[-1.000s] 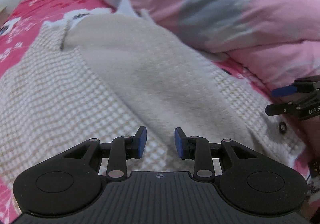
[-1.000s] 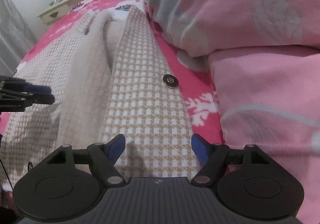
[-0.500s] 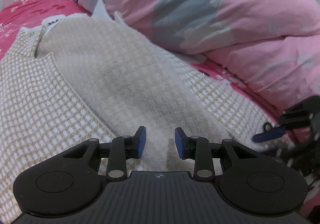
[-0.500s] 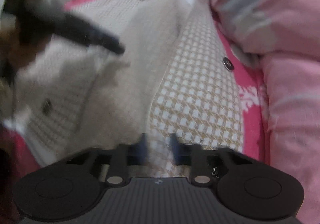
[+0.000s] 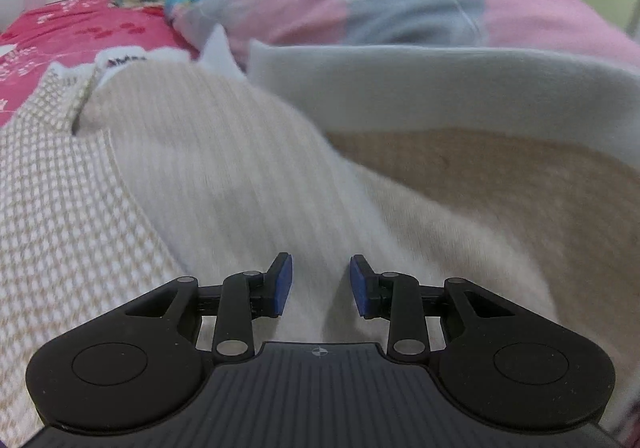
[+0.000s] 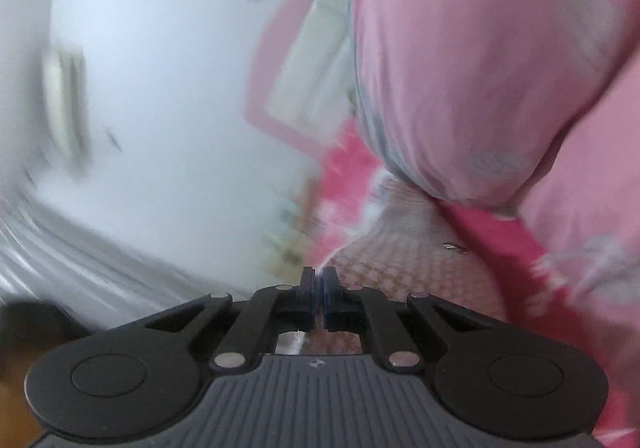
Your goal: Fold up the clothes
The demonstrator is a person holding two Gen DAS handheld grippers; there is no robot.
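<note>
Checked beige-and-white garment [image 5: 72, 215] spread across red floral bed [image 5: 60, 23], pink quilt [image 5: 540, 11] bunched alongside. Garment's right panel raised, pale lining [image 5: 440, 87] facing left wrist camera. Left gripper [image 5: 321, 284] low over fleecy inner cloth, fingers apart, nothing between. Right gripper [image 6: 319, 288] pressed together; sliver of pale fabric seemingly pinched, view blurred.

The left gripper [image 5: 320, 282] and the right gripper [image 6: 319, 294] are both built of matte black plastic: two round discs, linked bars pinned with silver rivets, and a ribbed grey housing marked by a small cross emblem. Blue pads [image 5: 283, 284] are fitted inside the fingers.
</note>
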